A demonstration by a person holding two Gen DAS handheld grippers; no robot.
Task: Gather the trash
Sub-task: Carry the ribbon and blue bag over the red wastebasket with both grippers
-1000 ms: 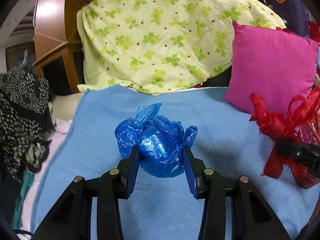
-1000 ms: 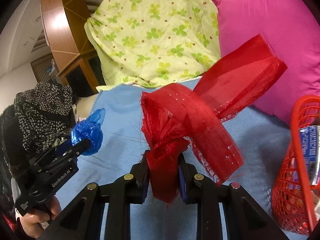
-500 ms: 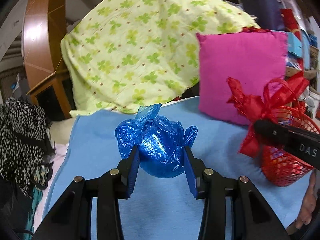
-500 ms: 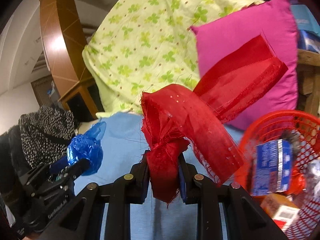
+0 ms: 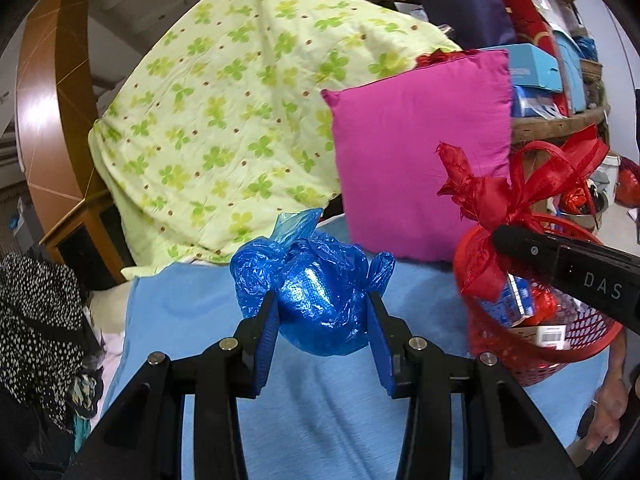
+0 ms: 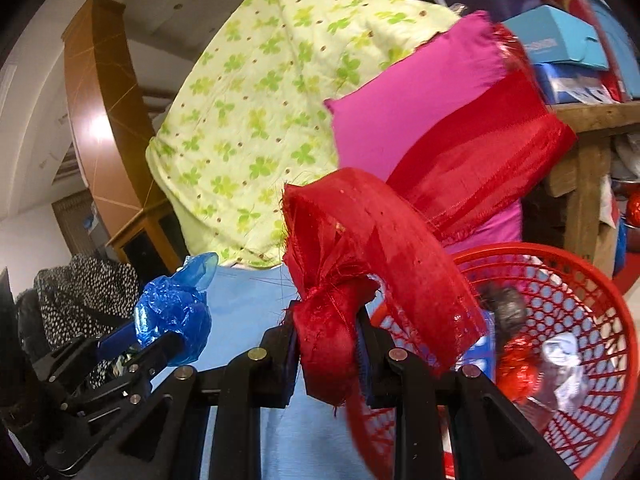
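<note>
My left gripper (image 5: 322, 312) is shut on a crumpled blue plastic bag (image 5: 316, 292), held above the light blue blanket (image 5: 320, 408). In the right wrist view the same blue bag (image 6: 174, 320) shows at the left in that gripper. My right gripper (image 6: 326, 344) is shut on a red ribbon bow (image 6: 360, 248), whose loops hang over the rim of a red mesh basket (image 6: 580, 360). The left wrist view shows the red bow (image 5: 484, 200) in front of the basket (image 5: 532, 364) at the right. Several wrappers and a small box lie in the basket.
A pink cushion (image 5: 416, 152) and a green clover-print pillow (image 5: 240, 120) lean at the back of the bed. A black-and-white spotted garment (image 5: 36, 332) lies at the left. Blue boxes (image 6: 556, 48) sit on a wooden shelf (image 6: 592, 116) behind the basket. A person's hand (image 5: 608, 404) shows at the right edge.
Both grippers have risen and swung to the right with their loads. The red basket has come further into both views, and its contents now show under the bow.
</note>
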